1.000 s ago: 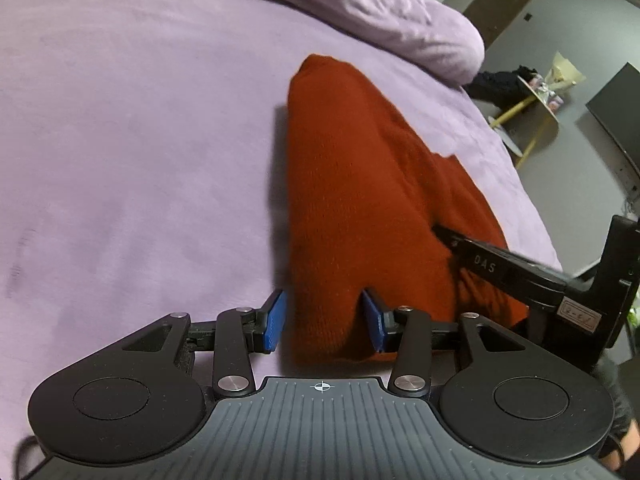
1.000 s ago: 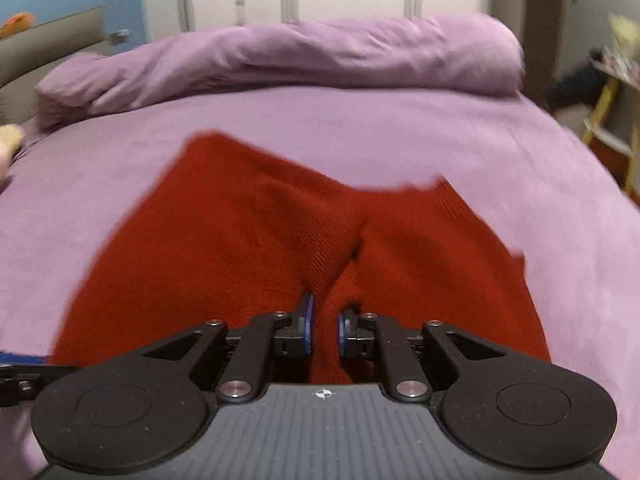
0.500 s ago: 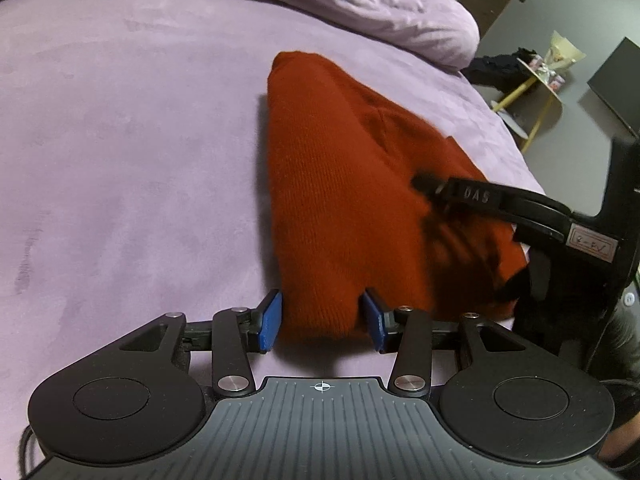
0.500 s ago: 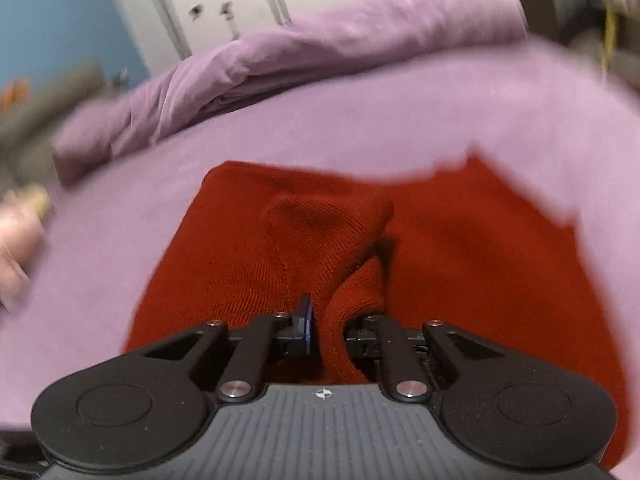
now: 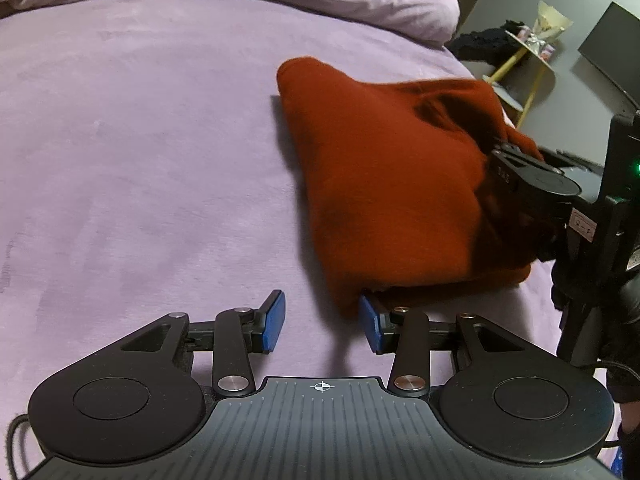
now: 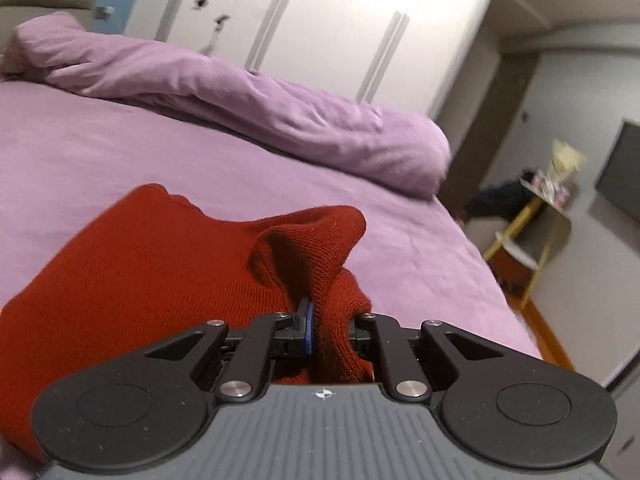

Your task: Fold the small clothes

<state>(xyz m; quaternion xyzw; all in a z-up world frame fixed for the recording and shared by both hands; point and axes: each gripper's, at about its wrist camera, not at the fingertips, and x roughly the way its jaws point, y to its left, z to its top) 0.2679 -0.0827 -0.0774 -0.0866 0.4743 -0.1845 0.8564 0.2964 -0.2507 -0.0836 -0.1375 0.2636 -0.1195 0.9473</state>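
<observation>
We judge the fold to be partly made: the red knit garment [image 5: 392,184] lies doubled into a thick bundle near the right edge of the bed [image 5: 140,160], and our right gripper [image 6: 332,336] holds a raised flap of it, jaws pinching the knit. That flap is not yet laid down or smoothed. Our left gripper [image 5: 322,324] sits at the bundle's near corner, jaws spread, gripping nothing. The bed wears a lilac sheet, with a rolled duvet [image 6: 240,100] along its far edge. Beyond stand white wardrobe doors [image 6: 320,20] and a yellow-legged side table [image 6: 532,216].
</observation>
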